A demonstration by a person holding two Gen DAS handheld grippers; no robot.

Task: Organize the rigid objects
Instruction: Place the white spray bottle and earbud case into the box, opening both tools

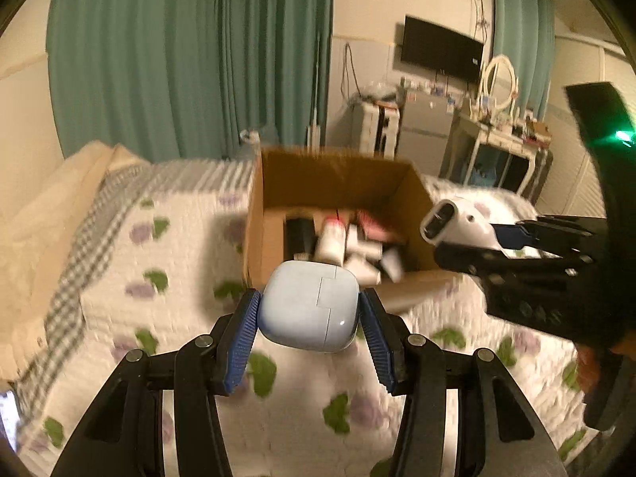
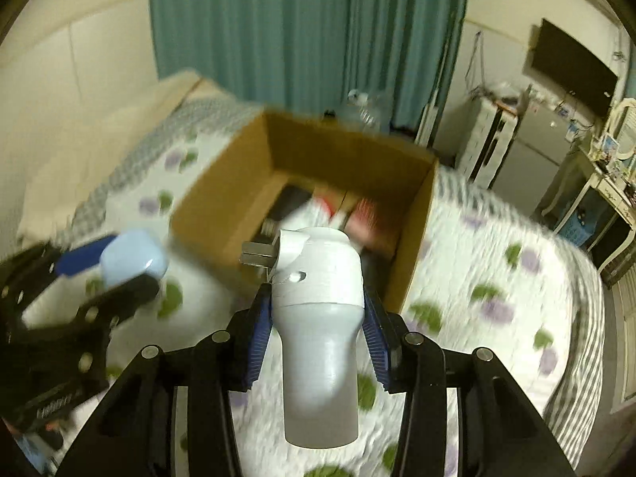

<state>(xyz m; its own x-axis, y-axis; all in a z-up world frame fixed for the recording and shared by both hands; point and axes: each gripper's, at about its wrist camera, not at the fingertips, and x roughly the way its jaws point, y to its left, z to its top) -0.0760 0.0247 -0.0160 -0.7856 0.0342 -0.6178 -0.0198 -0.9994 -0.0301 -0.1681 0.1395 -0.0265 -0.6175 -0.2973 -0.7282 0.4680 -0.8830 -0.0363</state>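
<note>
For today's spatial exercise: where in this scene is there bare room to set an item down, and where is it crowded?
Free: the quilt left of the cardboard box, toward the pillow, and the quilt on the box's right in the right wrist view. Crowded: the box floor, piled with bottles.

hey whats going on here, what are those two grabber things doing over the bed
A person is tidying small items into an open cardboard box on a floral bedspread. The left gripper has its jaws shut on a pale blue rounded case. The right gripper grips a white handheld device with a metal plug at its head. Both are held in the air near the box, which already holds several items. Neither item is in the box yet.
</note>
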